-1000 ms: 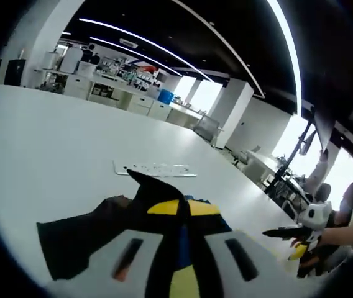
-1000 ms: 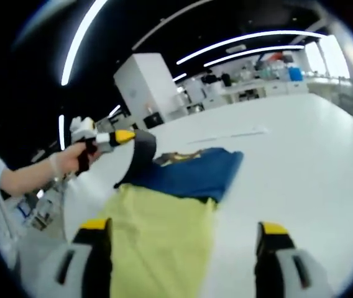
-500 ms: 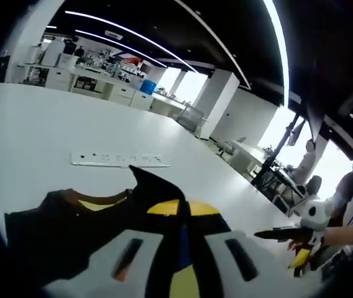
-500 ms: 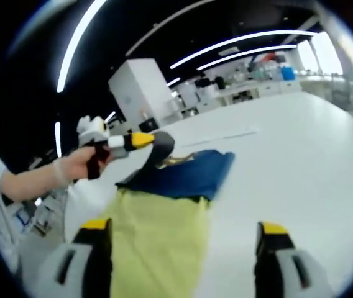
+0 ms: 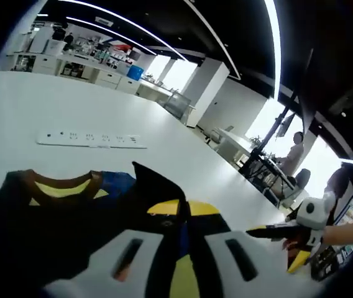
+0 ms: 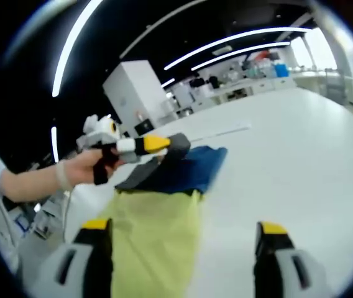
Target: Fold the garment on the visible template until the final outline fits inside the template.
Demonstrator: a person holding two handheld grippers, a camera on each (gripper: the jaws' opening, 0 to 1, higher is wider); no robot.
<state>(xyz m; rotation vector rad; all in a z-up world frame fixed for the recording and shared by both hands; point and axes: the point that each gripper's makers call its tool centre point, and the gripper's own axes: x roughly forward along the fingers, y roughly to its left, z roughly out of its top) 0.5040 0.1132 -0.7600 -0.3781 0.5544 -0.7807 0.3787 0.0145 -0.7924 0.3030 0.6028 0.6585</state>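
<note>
Over the last second the left gripper (image 6: 164,144), clamped on the garment's (image 6: 164,214) dark sleeve (image 5: 155,186), carried it across the blue panel (image 6: 192,172) ahead of the wide-open, empty right gripper (image 6: 179,239), starting the fold.

Place: open-plan lab or office, probably | long white table (image 5: 52,112) with power strip (image 5: 91,138) | ceiling light strips (image 6: 245,42) at 12 o'clock | cluttered benches (image 5: 77,62) at 10 o'clock
</note>
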